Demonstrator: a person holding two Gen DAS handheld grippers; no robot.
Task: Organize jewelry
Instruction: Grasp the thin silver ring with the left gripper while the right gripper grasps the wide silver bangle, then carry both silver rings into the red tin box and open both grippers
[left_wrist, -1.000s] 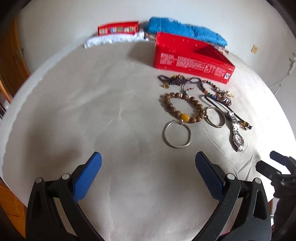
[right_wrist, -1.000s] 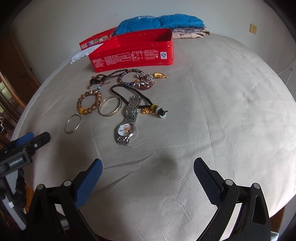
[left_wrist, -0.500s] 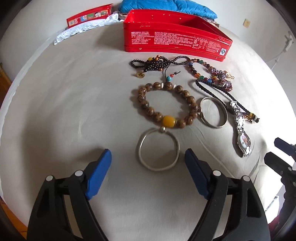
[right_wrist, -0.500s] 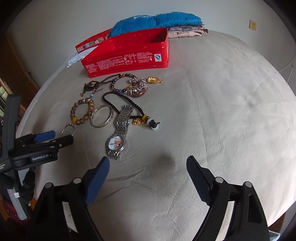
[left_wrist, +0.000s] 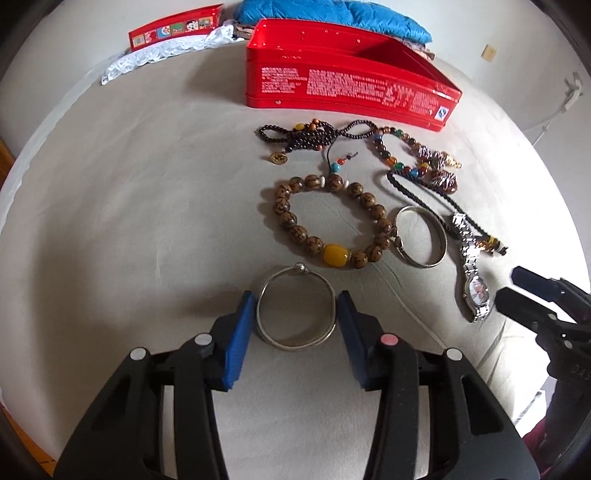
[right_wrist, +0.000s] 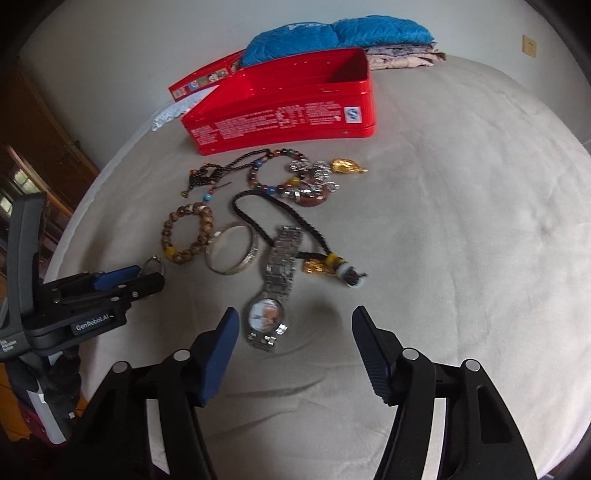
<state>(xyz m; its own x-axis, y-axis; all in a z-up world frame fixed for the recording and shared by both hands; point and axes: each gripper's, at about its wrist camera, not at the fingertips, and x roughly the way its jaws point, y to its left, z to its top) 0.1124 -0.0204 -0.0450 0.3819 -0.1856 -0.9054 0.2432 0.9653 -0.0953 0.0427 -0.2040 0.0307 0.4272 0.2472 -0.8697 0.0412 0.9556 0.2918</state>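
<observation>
On the beige, suede-like cloth of the desk (left_wrist: 129, 221), the left gripper (left_wrist: 295, 321) sits with its blue ribbed jaws either side of a thin silver wire bangle (left_wrist: 296, 307), the pads right at the ring's outer edges, though whether they press it I cannot tell. Just beyond lies a bracelet of round, mottled brown wooden beads (left_wrist: 328, 221) with one smooth amber-yellow bead, and beside it a wider, flat silver cuff bangle (left_wrist: 421, 236). A steel link-band wristwatch (right_wrist: 275, 291) lies lengthwise, its round dial between the tips of the right gripper (right_wrist: 293, 332), whose jaws stand wide apart, holding nothing. Farther back lie a dark braided cord (right_wrist: 273, 218), a strand of multicoloured glossy beads (right_wrist: 273, 177) and small black beads (left_wrist: 306, 136), all near the open rectangular red tin box (left_wrist: 347, 77).
</observation>
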